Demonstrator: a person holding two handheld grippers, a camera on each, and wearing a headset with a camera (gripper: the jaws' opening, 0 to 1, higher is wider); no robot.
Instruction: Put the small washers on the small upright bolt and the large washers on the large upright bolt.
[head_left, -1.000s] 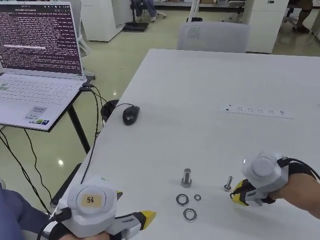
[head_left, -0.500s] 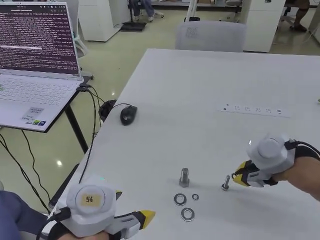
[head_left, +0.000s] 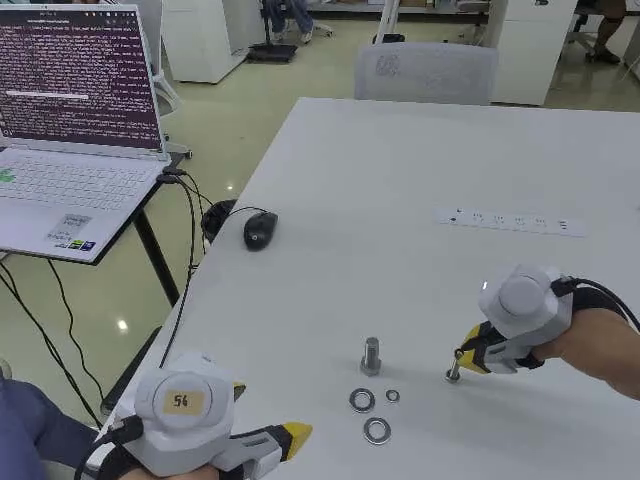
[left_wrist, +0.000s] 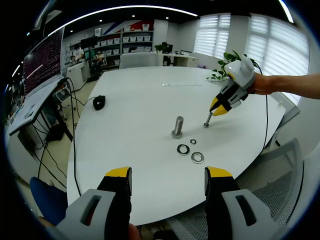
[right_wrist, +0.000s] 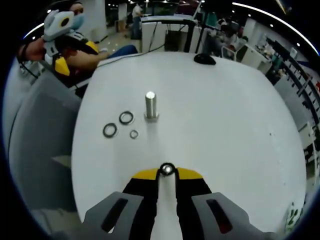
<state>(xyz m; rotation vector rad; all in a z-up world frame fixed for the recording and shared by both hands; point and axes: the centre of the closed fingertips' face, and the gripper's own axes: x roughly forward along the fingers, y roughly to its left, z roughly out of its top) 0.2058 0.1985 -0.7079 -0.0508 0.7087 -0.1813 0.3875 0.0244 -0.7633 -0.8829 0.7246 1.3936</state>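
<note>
The large upright bolt (head_left: 371, 356) (left_wrist: 177, 126) (right_wrist: 150, 106) stands near the table's front. Two large washers (head_left: 362, 401) (head_left: 377, 431) and one small washer (head_left: 393, 396) lie flat just in front of it. To its right stands the small upright bolt (head_left: 454, 372) (left_wrist: 206, 121). My right gripper (head_left: 466, 353) (left_wrist: 215, 109) (right_wrist: 167, 172) is shut on a small washer (right_wrist: 167, 169), held at the top of the small bolt. My left gripper (head_left: 292, 436) (left_wrist: 168, 177) hovers open near the front left edge with nothing between its fingers.
A black mouse (head_left: 261, 230) lies at the table's left edge and a white power strip (head_left: 510, 221) at the right. An open laptop (head_left: 70, 130) sits on a side stand to the left. A grey chair (head_left: 425, 72) is at the far end.
My right gripper has lifted from the tabletop to the right of the small bolt and moved left onto the bolt's top. The left gripper has stayed put.
</note>
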